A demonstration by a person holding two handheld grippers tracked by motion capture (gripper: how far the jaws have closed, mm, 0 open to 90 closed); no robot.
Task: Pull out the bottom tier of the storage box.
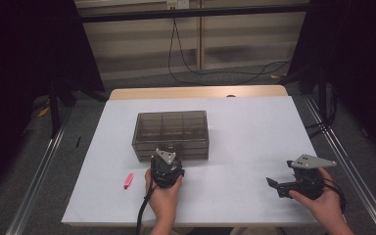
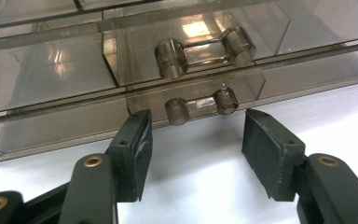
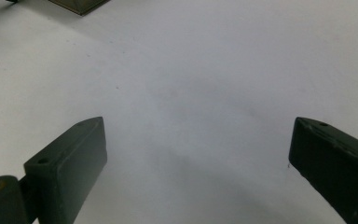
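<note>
Facing the smoky box's lower handle, the left claw gapes, not touching it.

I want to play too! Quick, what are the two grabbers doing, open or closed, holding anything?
Left gripper: open, holding nothing, jaws either side of the lower drawer handle.
Right gripper: open wide, holding nothing, over the bare table.

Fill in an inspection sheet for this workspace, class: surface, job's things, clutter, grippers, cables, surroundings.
Surface: white table, wooden strip at the far edge.
Job's things: smoky clear drawer box, drawers closed, front handle facing the left gripper.
Clutter: small pink item left of the left gripper.
Grippers: left gripper open, jaws either side of the lower handle, not touching; right gripper open over bare table.
Cables: black cable trailing from the left gripper; black wires on the floor beyond.
Surroundings: dark curtains, metal rails.
</note>
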